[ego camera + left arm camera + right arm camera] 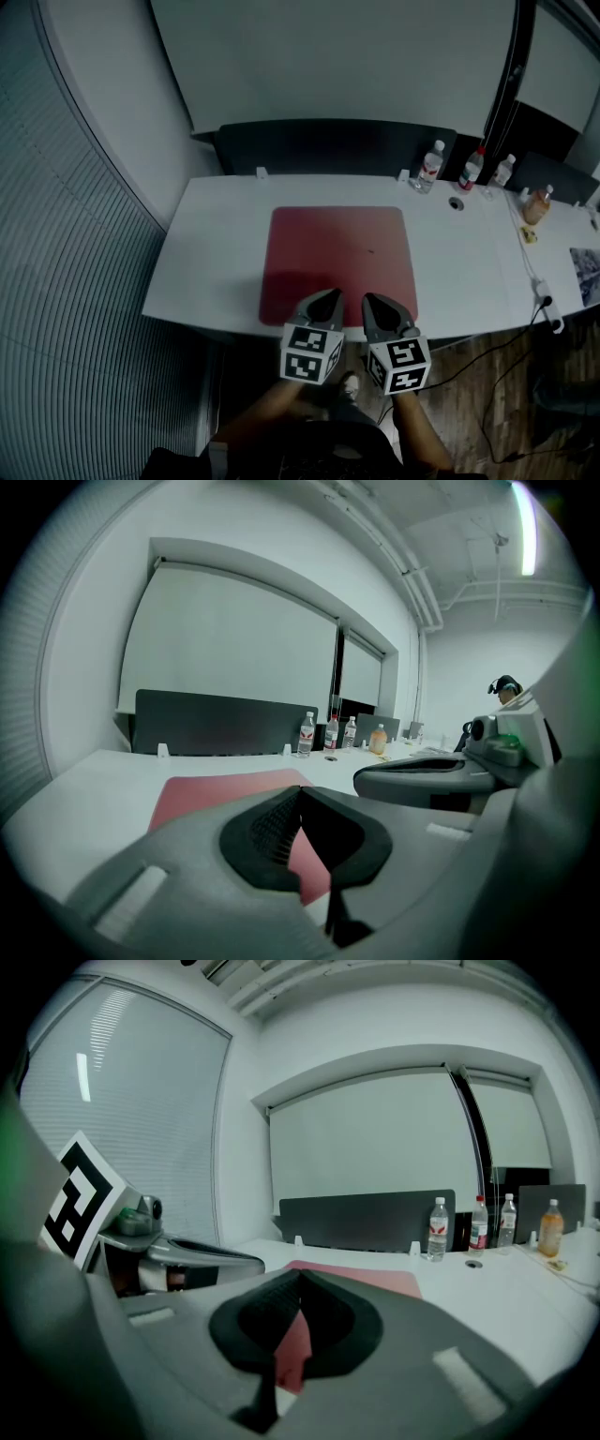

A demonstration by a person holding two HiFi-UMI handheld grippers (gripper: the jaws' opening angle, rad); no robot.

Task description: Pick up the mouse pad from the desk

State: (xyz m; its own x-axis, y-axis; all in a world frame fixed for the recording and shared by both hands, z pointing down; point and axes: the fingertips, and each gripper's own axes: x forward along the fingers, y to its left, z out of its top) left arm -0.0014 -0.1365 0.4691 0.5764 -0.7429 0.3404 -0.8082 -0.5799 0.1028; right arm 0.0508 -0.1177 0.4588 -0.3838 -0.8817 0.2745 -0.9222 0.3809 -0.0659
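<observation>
A red mouse pad (339, 262) lies flat in the middle of the white desk (211, 244). Both grippers hover side by side over the pad's near edge, pointing at it. My left gripper (331, 295) is shut with nothing between its jaws; its own view shows the pad (220, 791) just ahead. My right gripper (368, 299) is shut and empty too, with the pad (361, 1278) beyond its tips. The right gripper's body (427, 778) shows at the right of the left gripper view.
Three water bottles (430, 165) and an orange-capped bottle (536, 205) stand along the desk's back right. A dark partition (333, 145) runs behind the desk. A cable and power strip (547, 302) hang off the right front edge. A ribbed wall (66, 281) is at left.
</observation>
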